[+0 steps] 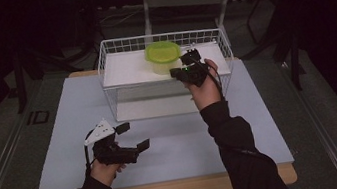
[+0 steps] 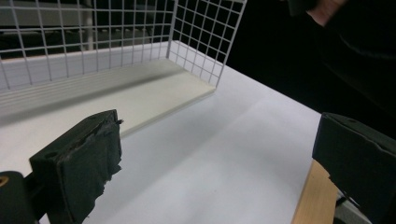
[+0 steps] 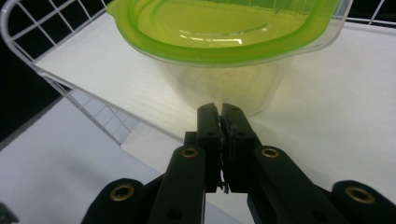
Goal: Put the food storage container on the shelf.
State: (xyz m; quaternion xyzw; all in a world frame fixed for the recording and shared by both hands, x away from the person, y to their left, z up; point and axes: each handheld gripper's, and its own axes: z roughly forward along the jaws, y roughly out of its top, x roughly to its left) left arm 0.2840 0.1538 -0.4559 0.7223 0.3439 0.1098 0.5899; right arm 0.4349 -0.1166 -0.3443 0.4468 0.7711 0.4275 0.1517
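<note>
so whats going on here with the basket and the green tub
A person holds a gripper in each hand at a pale table. The right gripper, jaws shut and empty, points at a clear plastic tub with a lime-green lid on the upper shelf of a white wire basket. The left gripper hangs open over the table.

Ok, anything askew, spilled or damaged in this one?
One thing: the padding on the left claw's pads looks torn and ragged at the edges. Otherwise nothing stands out. The green-lidded container sits upright on the wire rack's upper shelf, lid on, with no spill on the table.
</note>
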